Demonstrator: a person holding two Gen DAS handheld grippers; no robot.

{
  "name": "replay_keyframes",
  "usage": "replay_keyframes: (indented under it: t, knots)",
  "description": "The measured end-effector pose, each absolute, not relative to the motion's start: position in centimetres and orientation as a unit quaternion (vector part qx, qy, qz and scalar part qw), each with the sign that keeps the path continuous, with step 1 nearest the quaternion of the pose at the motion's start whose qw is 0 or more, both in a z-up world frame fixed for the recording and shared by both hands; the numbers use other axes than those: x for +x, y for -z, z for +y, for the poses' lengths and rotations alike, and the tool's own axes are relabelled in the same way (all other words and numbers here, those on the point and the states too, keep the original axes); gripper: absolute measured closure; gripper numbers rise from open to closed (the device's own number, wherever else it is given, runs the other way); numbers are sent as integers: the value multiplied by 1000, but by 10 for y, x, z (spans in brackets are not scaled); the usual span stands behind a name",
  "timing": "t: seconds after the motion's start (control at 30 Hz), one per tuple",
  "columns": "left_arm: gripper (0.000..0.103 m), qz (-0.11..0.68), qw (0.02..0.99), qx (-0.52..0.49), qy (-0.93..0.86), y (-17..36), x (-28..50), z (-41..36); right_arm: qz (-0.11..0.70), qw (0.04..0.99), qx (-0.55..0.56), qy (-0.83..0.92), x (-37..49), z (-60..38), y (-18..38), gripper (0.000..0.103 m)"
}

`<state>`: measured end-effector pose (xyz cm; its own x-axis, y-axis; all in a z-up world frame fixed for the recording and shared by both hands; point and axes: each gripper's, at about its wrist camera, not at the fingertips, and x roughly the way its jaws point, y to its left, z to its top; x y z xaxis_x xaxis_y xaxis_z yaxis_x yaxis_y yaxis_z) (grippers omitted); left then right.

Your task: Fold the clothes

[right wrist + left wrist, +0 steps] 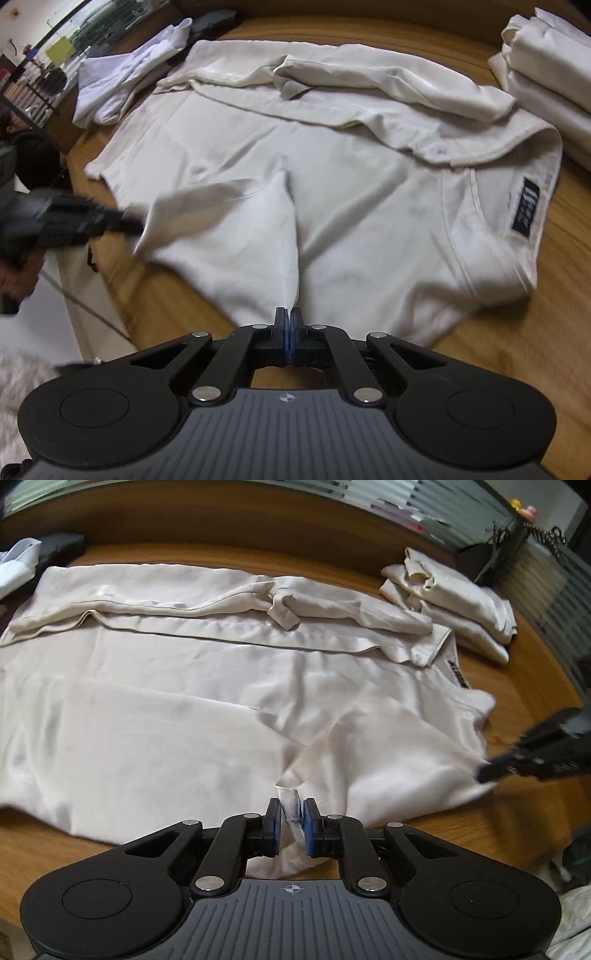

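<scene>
A cream shirt (184, 720) lies spread on the wooden table (498, 830), its far side folded over with one sleeve on top. In the left wrist view my left gripper (291, 812) is shut on the cuff of the near sleeve, which stands bunched between the blue pads. The right gripper (491, 771) shows blurred at the shirt's right edge. In the right wrist view the shirt (369, 203) has a dark neck label (524, 206). My right gripper (289, 321) is shut on a raised seam at the near edge. The left gripper (129, 225) is blurred at the sleeve end.
A stack of folded cream garments (461, 605) (546, 66) sits at the far right of the table. A crumpled white garment (14, 565) (122, 81) and a dark item (59, 546) lie at the far left. The table's near edge (110, 295) drops to the floor.
</scene>
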<state>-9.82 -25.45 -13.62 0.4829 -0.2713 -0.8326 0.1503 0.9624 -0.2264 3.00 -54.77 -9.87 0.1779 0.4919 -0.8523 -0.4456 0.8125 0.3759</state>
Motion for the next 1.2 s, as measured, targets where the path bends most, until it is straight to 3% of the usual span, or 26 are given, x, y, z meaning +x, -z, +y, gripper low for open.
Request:
replay_keyframes:
  t: [0.17,0.37,0.43,0.77,1.2]
  knots:
    - [84,504,854,-37,125,145,-86,-254,574,762,4,-299,7,-552,101,102]
    - [57,491,861,-13,130,131,-81,-237,561,778,-57,-279,-7,-544,92,95]
    - [56,492,862,-1,127,126,-83,-224,548,789,-71,-269,-11,-544,83,79]
    - [49,513,844,108,115,120,-108,-134,487,828,-102,-259,-31,-523,39,79]
    - [49,506,800,252,201,146,-116,-45,500,828,-96,-236,-42,-410,49,76]
